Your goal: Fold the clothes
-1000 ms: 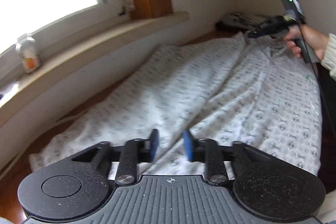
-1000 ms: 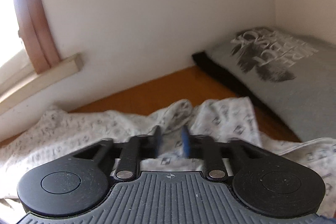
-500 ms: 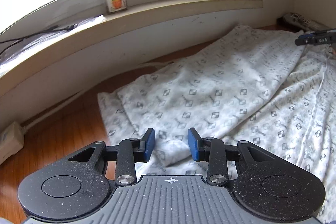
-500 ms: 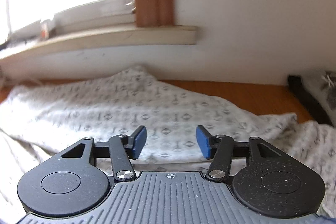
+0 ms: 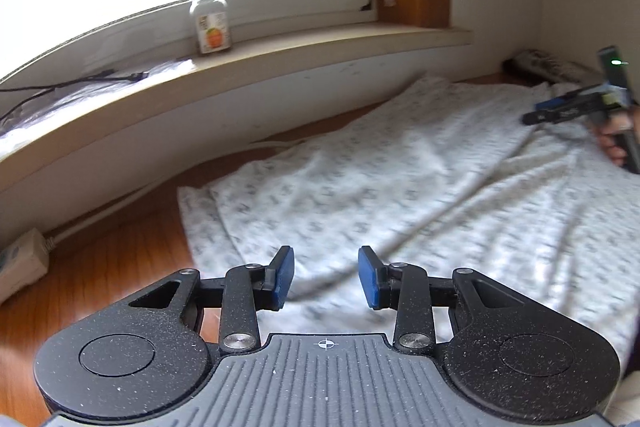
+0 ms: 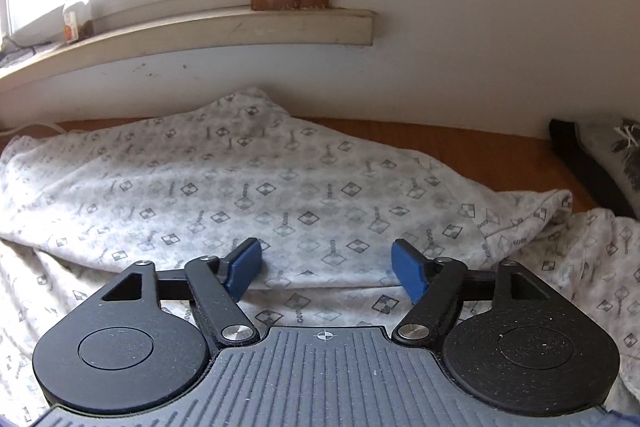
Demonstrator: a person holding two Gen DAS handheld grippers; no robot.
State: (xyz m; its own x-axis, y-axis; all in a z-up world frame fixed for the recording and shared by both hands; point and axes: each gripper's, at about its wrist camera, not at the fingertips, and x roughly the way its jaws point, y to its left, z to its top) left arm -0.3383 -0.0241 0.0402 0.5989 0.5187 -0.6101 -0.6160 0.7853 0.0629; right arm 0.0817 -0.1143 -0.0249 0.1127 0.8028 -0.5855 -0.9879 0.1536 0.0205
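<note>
A white garment with a grey diamond print [image 5: 420, 183] lies spread over the wooden floor, one layer folded over another. My left gripper [image 5: 326, 277] hovers open above its near left edge, nothing between the blue pads. My right gripper [image 6: 326, 269] is open wide over the garment [image 6: 260, 187], just above the folded-over edge, holding nothing. In the left wrist view the right gripper [image 5: 560, 109] shows at the far right, held by a hand [image 5: 614, 147].
A window sill [image 5: 280, 63] runs along the wall with a small jar [image 5: 210, 21] and a black cable [image 5: 72, 85] on it. A white power strip [image 5: 20, 259] sits at the left. A grey printed cloth with a black edge [image 6: 600, 159] lies at the right.
Both grippers opened wider and swung left toward the window. The right gripper let go of the garment's far end, which now lies folded over.
</note>
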